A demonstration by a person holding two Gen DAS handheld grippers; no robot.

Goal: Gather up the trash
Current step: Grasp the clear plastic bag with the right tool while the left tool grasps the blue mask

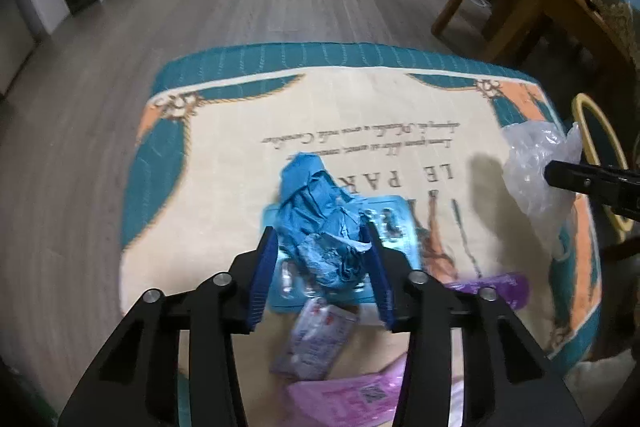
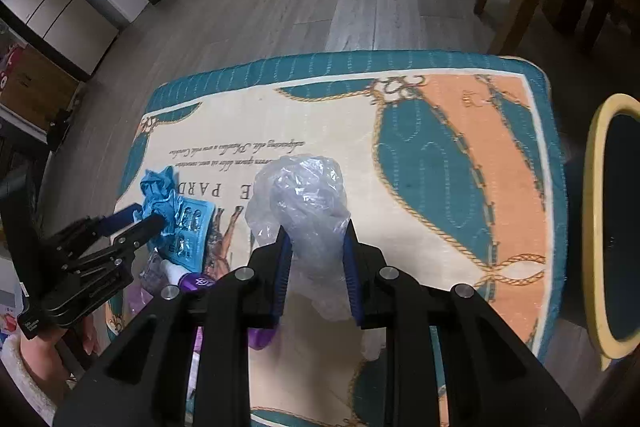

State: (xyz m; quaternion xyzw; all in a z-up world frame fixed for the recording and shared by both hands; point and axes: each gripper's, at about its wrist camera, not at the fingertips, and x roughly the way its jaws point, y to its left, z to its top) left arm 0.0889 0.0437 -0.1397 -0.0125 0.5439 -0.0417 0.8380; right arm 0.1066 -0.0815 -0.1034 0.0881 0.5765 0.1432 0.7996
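On a teal-bordered printed mat (image 2: pixel 460 163) over wood flooring, the left gripper (image 1: pixel 322 239) pinches a crumpled blue wad (image 1: pixel 320 215) lying atop a blue blister tray (image 1: pixel 400 223); rightward, the right gripper (image 2: pixel 316 239) squeezes a clear plastic bag (image 2: pixel 304 195).

We count two grippers, the left gripper (image 1: pixel 322 247) and the right gripper (image 2: pixel 316 247), over one printed mat (image 1: pixel 224 131). On the mat we see one crumpled blue paper wad (image 1: pixel 316 211), one clear plastic bag (image 2: pixel 304 195) and one blue blister tray (image 1: pixel 392 223). We also count one purple tube (image 1: pixel 496 285), one pink packet (image 1: pixel 352 393), one small clear wrapper (image 1: pixel 316 339) and one yellow-rimmed bin (image 2: pixel 612 227).
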